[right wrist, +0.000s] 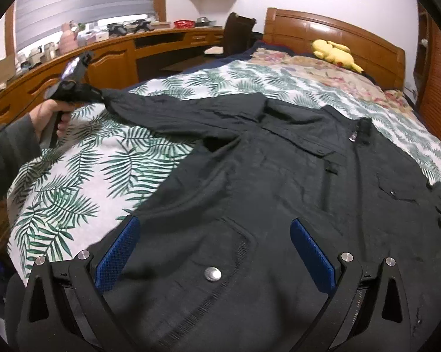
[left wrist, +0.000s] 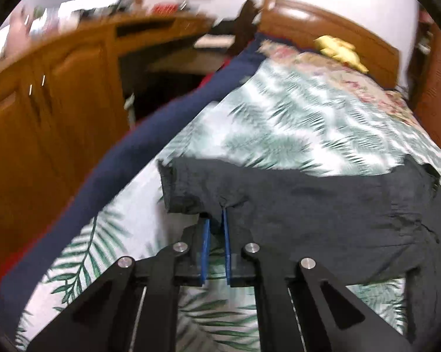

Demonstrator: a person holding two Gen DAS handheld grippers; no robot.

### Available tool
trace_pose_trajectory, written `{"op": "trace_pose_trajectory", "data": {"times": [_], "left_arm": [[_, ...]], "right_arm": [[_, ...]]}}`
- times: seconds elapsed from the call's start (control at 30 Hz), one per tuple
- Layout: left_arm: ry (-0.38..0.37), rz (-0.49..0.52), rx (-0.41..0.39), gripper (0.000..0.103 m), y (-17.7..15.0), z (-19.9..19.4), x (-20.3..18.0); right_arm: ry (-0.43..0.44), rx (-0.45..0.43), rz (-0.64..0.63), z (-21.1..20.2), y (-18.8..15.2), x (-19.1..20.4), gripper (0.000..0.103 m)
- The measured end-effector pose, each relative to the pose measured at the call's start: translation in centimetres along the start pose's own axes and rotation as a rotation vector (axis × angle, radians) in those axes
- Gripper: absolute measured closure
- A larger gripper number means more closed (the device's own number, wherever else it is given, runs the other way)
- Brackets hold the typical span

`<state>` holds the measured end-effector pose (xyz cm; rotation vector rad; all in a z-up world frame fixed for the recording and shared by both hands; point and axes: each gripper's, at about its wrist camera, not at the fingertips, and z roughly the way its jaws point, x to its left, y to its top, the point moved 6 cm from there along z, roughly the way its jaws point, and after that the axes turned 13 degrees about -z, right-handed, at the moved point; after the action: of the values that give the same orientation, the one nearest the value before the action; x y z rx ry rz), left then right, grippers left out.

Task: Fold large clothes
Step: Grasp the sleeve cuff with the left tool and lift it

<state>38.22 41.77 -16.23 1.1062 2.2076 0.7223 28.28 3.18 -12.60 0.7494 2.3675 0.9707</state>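
Note:
A large black jacket (right wrist: pixel 279 161) lies spread front-up on the bed, with its zipper and pockets showing. Its left sleeve (right wrist: pixel 161 111) stretches out toward the left. A hand holds my left gripper (right wrist: pixel 101 95) at the sleeve's end. In the left wrist view the left gripper (left wrist: pixel 216 215) has its blue pads (left wrist: pixel 205 234) close together, pinching the edge of the sleeve cuff (left wrist: pixel 191 187). My right gripper (right wrist: pixel 216 220) hovers over the jacket's lower hem near a metal snap (right wrist: pixel 212 273). Its blue pads (right wrist: pixel 117 252) stand wide apart and grip nothing.
The bed has a palm-leaf cover (right wrist: pixel 73 190) over a navy sheet (left wrist: pixel 132 152). A floral blanket (right wrist: pixel 323 73) and a yellow plush toy (right wrist: pixel 334 51) lie by the wooden headboard (right wrist: pixel 323 26). A wooden desk with cabinets (right wrist: pixel 117 55) and a chair (right wrist: pixel 238 29) run along the left.

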Motion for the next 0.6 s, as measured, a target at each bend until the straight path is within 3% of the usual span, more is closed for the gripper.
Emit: {"op": "trace_pose_trajectory", "data": {"times": [0.3,0.47,0.6], "left_arm": [[-0.183,0.22,-0.088,0.101,-1.1,-9.2,-15.9],[-0.284,0.336,-0.104,0.101,-4.1,-14.5,-24.0],[-0.329,0.405,-0.102,0.101,-6.8,-17.2,-28.2]], "right_arm": [[-0.059,-0.034,0.061,-4.4,-3.0,-4.6,0.0],[-0.111,-0.043,0.074,-7.2,-5.0,-7.6,0.0],[-0.154,-0.051,0.081,-9.2,-6.6,-10.1,0.0]]}}
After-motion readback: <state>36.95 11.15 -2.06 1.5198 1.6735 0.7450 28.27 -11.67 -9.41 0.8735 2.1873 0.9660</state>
